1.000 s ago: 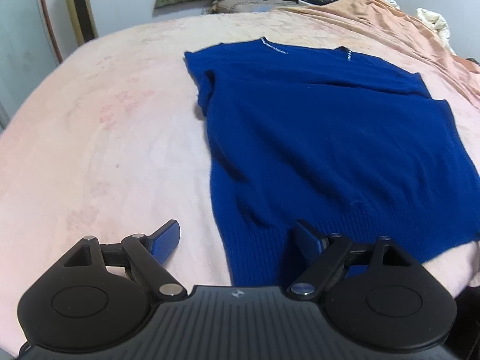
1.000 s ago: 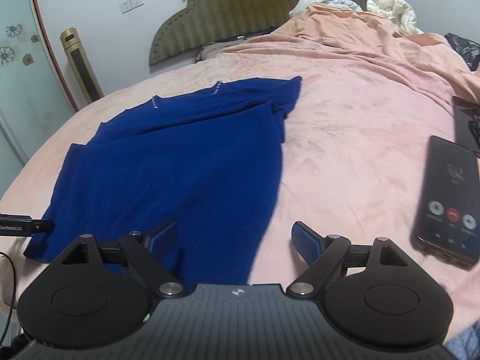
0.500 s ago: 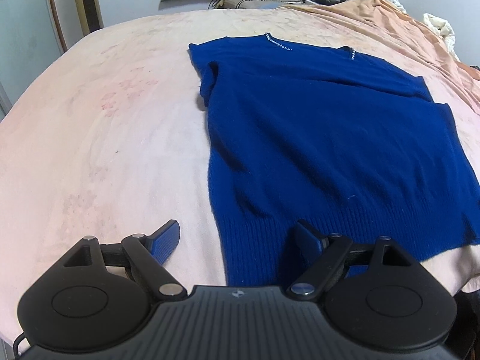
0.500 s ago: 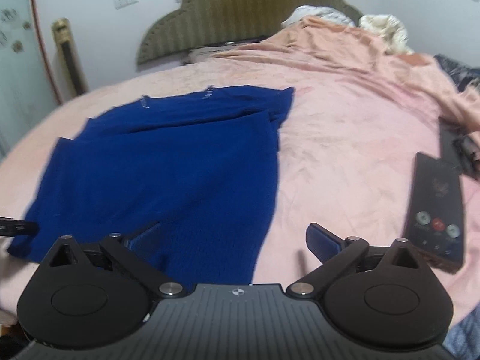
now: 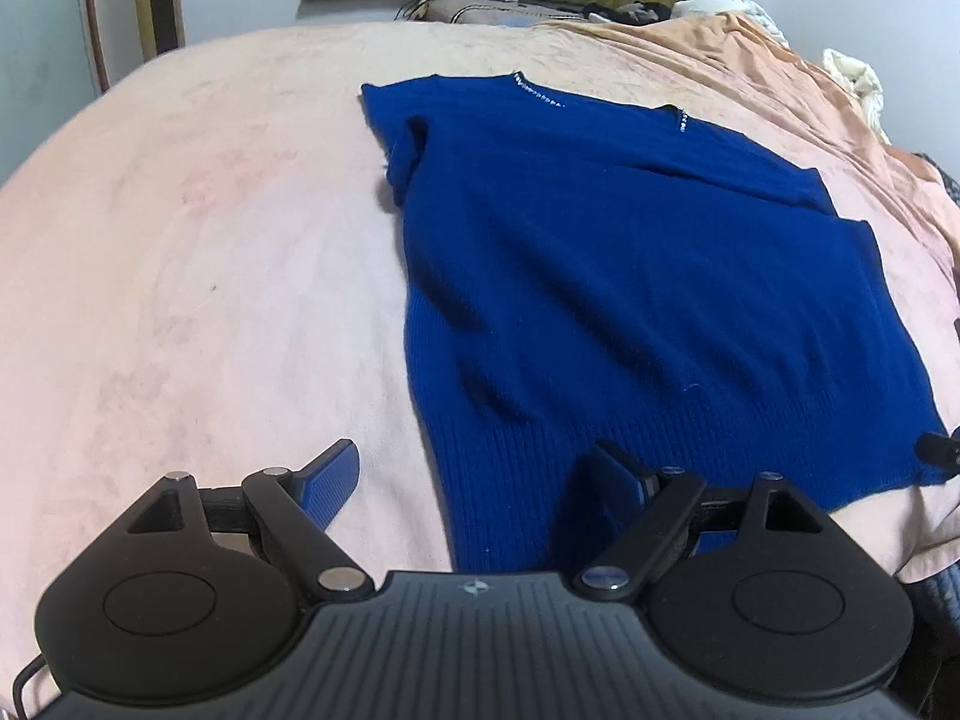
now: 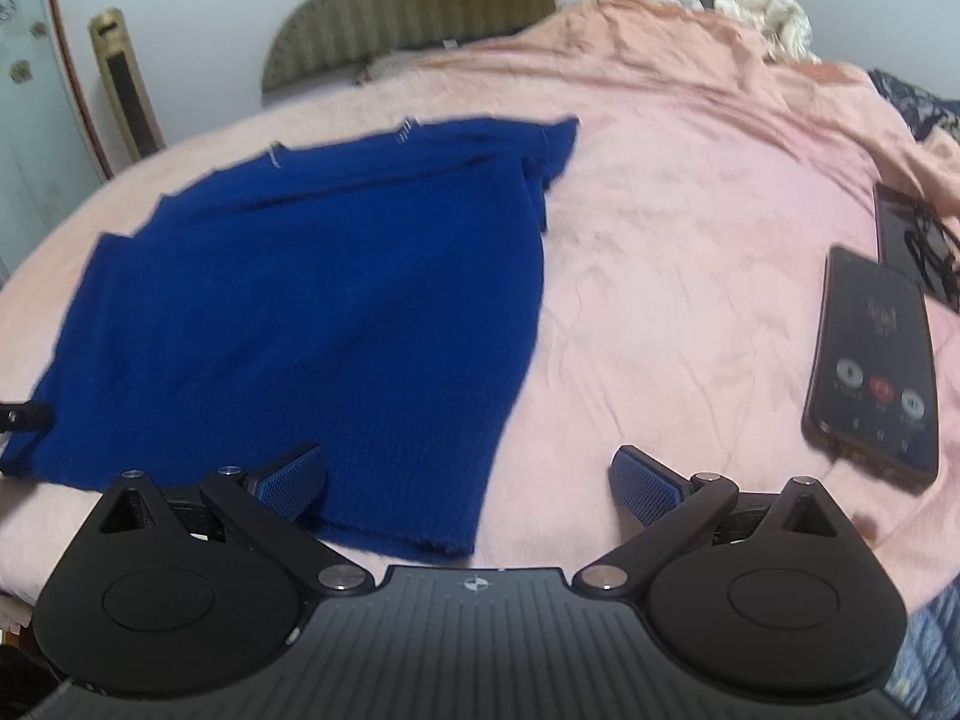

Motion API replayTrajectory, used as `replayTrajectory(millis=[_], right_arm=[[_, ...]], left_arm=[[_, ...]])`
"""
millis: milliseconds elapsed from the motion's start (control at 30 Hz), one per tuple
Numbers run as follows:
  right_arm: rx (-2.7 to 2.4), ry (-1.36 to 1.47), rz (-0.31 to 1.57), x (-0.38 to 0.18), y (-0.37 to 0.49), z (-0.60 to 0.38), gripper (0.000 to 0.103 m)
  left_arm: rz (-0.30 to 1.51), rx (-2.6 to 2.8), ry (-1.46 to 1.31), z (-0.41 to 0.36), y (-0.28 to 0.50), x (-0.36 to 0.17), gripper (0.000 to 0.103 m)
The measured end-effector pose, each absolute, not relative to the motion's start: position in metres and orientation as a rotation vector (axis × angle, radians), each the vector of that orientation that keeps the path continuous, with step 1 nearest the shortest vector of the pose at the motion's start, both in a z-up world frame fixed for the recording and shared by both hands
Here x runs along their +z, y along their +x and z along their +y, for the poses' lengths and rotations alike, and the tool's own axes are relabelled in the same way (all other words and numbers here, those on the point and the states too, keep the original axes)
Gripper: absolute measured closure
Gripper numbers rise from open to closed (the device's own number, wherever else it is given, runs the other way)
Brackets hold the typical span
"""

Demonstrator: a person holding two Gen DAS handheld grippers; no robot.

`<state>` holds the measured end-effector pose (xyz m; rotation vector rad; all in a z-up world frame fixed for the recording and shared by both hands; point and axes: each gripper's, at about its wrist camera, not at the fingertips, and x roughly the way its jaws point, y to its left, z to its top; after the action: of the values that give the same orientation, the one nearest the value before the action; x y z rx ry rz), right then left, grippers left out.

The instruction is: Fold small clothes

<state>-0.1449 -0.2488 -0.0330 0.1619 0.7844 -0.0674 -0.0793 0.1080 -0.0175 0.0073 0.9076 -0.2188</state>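
The blue sweater lay flat on the bed, apparently unfolded. Left claw and right claw gaped wide at its hem, gripping nothing.

No legible writing appears in either view. A phone lying on the pink bedspread shows a call screen with a red round button flanked by two pale ones, its captions and the characters above them too blurred to read. A small emblem marks each gripper body, without readable lettering.
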Motion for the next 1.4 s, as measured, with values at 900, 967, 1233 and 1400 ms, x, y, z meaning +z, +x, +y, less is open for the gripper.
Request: replayTrajectory(millis=[900,967,1233,1400], right_arm=[[0.124,0.18,0.622,0.009,-0.165,-0.24,0.093],[0.155,0.185,0.605,0.023,-0.173,-0.243,0.093],[0.272,0.182,0.645,0.051,-0.214,-0.245,0.093],[0.296,0.219,0.707,0.05,-0.228,-0.247,0.093]], left_arm=[[0.759,-0.358,-0.031,0.103,-0.109,0.03,0.092],[0.751,-0.381,-0.032,0.11,-0.117,0.042,0.092],[0.786,-0.48,0.019,0.124,-0.156,0.066,0.092],[0.855,-0.495,0.033,0.121,-0.151,0.057,0.092]])
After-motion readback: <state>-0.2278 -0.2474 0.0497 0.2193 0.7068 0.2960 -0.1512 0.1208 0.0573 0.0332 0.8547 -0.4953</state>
